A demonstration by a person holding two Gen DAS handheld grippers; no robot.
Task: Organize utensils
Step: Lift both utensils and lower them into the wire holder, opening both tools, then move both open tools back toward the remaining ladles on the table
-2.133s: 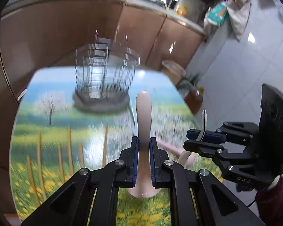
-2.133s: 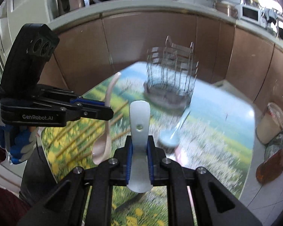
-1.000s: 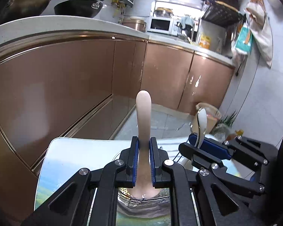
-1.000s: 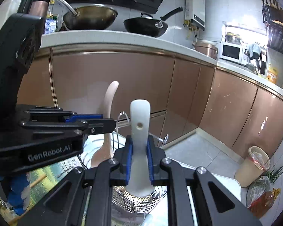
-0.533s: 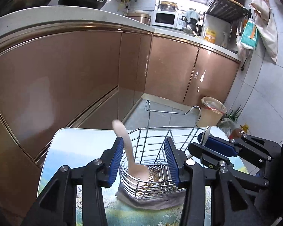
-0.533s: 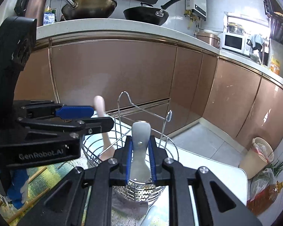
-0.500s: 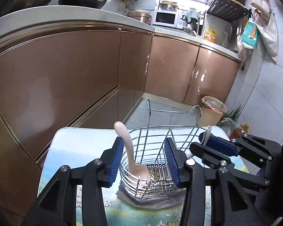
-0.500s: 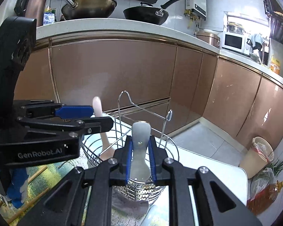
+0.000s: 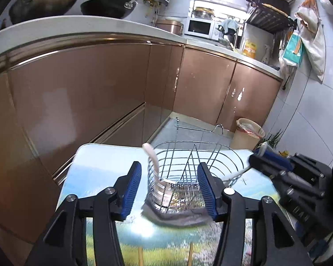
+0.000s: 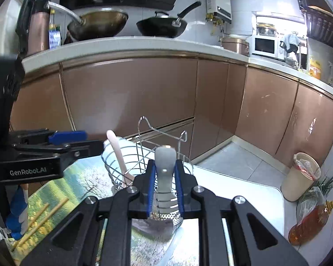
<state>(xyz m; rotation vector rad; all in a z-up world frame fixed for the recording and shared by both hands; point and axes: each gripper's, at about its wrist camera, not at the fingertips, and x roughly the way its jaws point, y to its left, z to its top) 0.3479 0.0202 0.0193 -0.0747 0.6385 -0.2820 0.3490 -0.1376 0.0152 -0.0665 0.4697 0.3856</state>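
A wire utensil basket (image 9: 188, 168) stands on the table with the landscape print. A pink spoon (image 9: 153, 164) leans inside it at its left, free of any grip; it also shows in the right wrist view (image 10: 117, 153). My left gripper (image 9: 169, 186) is open and empty just in front of the basket. My right gripper (image 10: 165, 177) is shut on a white spoon (image 10: 165, 173), whose bowl hangs down inside the basket (image 10: 131, 161). The right gripper also appears at the right of the left wrist view (image 9: 277, 166).
Brown kitchen cabinets (image 9: 99, 88) stand close behind the table. A bin (image 10: 299, 177) and an oil bottle (image 10: 308, 223) sit on the floor at the right. Two wooden chopsticks (image 10: 40, 219) lie on the table at the left, near the gloved hand.
My left gripper opened and let the pink spoon drop into the basket, then drew back a little. My right gripper lowered the white spoon deeper into the basket.
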